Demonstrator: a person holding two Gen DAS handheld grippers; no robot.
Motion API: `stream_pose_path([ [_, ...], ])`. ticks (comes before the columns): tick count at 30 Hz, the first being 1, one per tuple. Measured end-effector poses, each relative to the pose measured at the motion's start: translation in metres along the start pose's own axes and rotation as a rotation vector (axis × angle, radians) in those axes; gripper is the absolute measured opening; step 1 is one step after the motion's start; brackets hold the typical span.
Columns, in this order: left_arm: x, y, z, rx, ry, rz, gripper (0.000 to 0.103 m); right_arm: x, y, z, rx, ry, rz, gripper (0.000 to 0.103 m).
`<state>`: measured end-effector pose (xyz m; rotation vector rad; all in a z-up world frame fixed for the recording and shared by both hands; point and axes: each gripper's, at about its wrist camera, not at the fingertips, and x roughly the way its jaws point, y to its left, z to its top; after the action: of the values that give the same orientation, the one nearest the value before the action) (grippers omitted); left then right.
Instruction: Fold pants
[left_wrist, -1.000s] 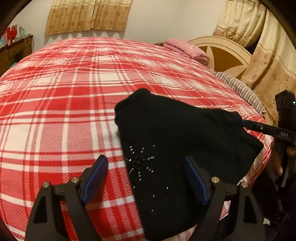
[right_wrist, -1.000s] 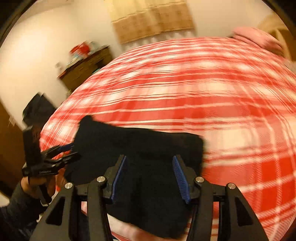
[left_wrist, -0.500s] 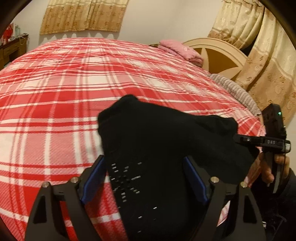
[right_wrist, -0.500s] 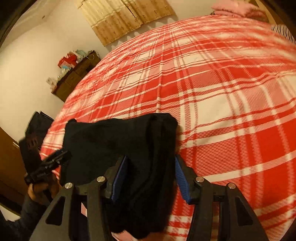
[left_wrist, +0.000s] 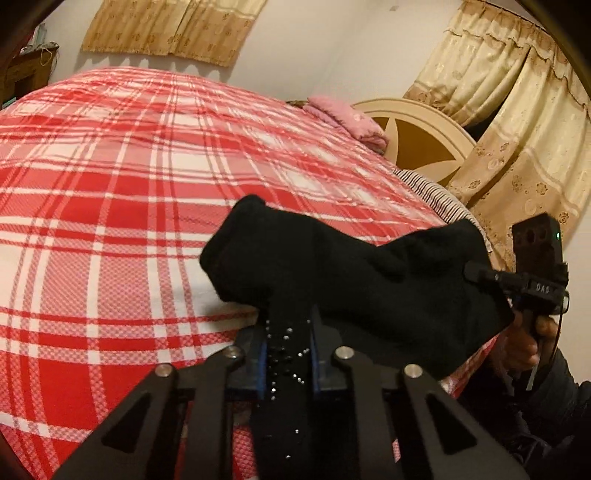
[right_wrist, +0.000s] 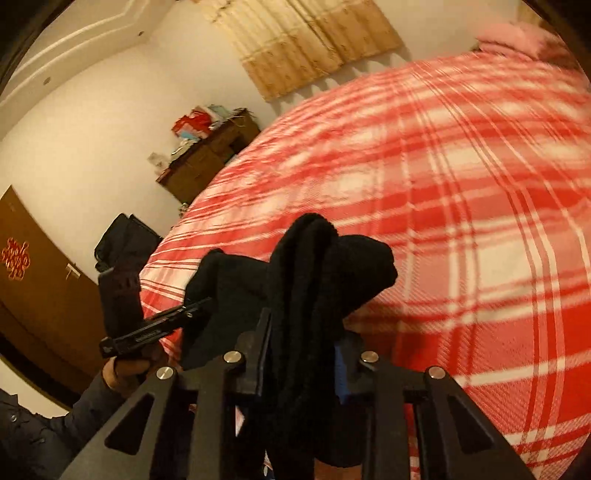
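- The left hand-held gripper (left_wrist: 286, 360) is closed on a narrow bunch of the black pants (left_wrist: 343, 277); the blue pads press the cloth from both sides, and small shiny studs dot the pinched part.
- The right hand-held gripper (right_wrist: 301, 354) is likewise clamped on a thick gathered fold of the pants (right_wrist: 314, 280), with the cloth filling the gap between its fingers.
- In the left wrist view the right hand-held gripper (left_wrist: 476, 277) shows at the right edge, its tip buried in the far end of the pants, with the person's hand (left_wrist: 524, 339) on its handle.
- In the right wrist view the left hand-held gripper (right_wrist: 192, 310) enters from the left and meets the pants' other end.
- The pants hang bunched between the two, above the near edge of the bed (left_wrist: 110, 184), which wears a red and white plaid cover. Whether any part touches the cover, I cannot tell.
- A folded pink cloth (left_wrist: 343, 118) lies at the far end of the bed by the cream headboard (left_wrist: 417, 133).
- Beige curtains (left_wrist: 517, 110) hang beside the headboard.
- A wooden dresser (right_wrist: 207, 155) with clutter on top stands against the wall.
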<state>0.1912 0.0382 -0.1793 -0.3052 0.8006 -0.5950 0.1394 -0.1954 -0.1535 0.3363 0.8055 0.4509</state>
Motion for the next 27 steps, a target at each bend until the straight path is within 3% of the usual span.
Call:
stream_pose_path([
  [7,-0.029,0.013,0.011,-0.018,-0.066,0.019,0.016,0.019,0.026,0.038,-0.090,0.018,0.034,0.028],
  [11,-0.059,0.033,0.019,-0.034,-0.113,0.066,0.016,0.046,0.042,0.062,-0.129,0.035,0.080,0.028],
  [21,-0.128,0.105,0.029,-0.122,-0.247,0.271,0.016,0.169,0.110,0.124,-0.225,0.092,0.235,0.028],
  [27,-0.130,0.140,0.024,-0.155,-0.239,0.371,0.016,0.247,0.128,0.133,-0.242,0.134,0.253,0.028],
])
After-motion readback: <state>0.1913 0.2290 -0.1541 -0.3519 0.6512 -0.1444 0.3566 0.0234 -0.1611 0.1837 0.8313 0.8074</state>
